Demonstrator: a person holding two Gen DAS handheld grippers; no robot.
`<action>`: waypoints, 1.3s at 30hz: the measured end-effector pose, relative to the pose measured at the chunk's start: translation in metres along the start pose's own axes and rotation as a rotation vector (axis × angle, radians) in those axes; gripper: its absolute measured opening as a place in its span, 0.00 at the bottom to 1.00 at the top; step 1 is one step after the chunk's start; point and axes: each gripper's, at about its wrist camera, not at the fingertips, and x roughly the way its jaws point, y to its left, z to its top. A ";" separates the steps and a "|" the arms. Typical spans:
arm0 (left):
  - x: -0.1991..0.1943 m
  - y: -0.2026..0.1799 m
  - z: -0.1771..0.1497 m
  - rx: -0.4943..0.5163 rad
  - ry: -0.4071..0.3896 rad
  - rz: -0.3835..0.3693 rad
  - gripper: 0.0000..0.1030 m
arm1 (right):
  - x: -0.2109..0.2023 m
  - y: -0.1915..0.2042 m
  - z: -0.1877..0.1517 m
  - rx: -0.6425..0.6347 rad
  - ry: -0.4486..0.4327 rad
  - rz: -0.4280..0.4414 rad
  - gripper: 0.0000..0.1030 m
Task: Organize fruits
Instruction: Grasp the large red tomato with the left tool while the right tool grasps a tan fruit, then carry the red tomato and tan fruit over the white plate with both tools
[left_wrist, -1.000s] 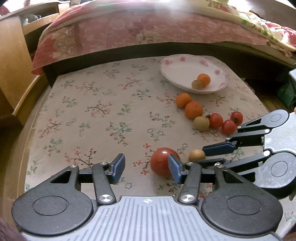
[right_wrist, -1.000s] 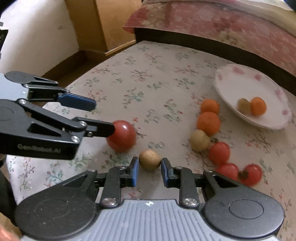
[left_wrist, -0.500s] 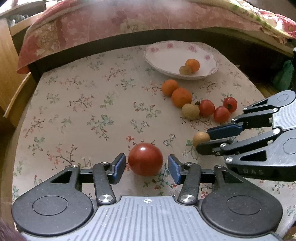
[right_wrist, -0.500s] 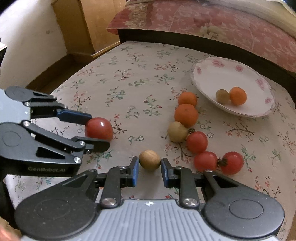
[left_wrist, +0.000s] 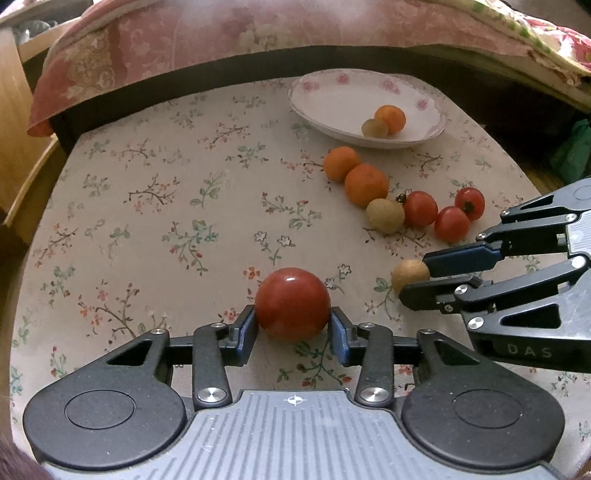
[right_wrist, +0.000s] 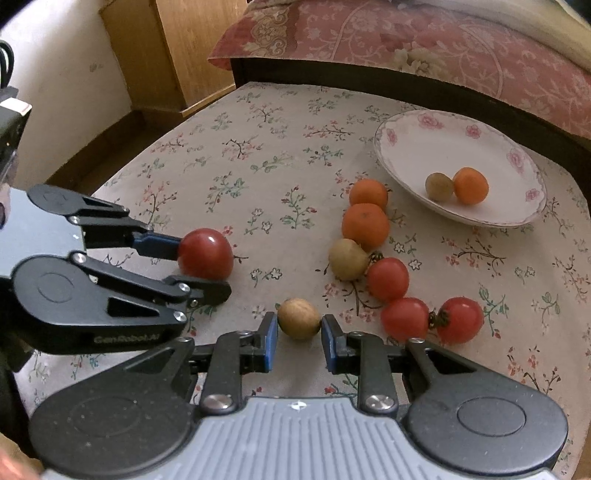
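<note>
My left gripper (left_wrist: 293, 326) is shut on a large red tomato (left_wrist: 293, 302) just above the flowered tablecloth; in the right wrist view the same tomato (right_wrist: 205, 253) sits between that gripper's fingertips (right_wrist: 166, 247). To its right, my right gripper (right_wrist: 299, 338) is shut on a small brown round fruit (right_wrist: 299, 318), also seen in the left wrist view as the brown fruit (left_wrist: 410, 275). A white flowered plate (left_wrist: 314, 88) at the far side holds an orange (left_wrist: 389, 119) and a pale brown fruit (left_wrist: 374, 128).
Loose on the cloth lie two oranges (left_wrist: 341, 162) (left_wrist: 366, 184), a pale round fruit (left_wrist: 385, 216) and three small red tomatoes (left_wrist: 419, 208). A bed with a pink cover (left_wrist: 229, 33) borders the far edge. Wooden furniture (right_wrist: 184, 55) stands at the left.
My left gripper's fingers have closed in from wide open onto the large red tomato. The right gripper has kept its hold on the brown fruit and shifted slightly.
</note>
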 end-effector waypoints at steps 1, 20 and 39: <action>0.000 0.000 0.000 0.000 0.000 -0.001 0.49 | 0.000 -0.001 0.000 0.002 -0.001 0.002 0.26; 0.006 0.000 0.003 0.024 -0.013 0.005 0.52 | 0.006 -0.001 0.002 -0.012 0.007 0.005 0.28; 0.003 -0.016 0.015 0.048 -0.043 0.003 0.48 | -0.008 -0.014 0.006 0.056 -0.010 -0.041 0.27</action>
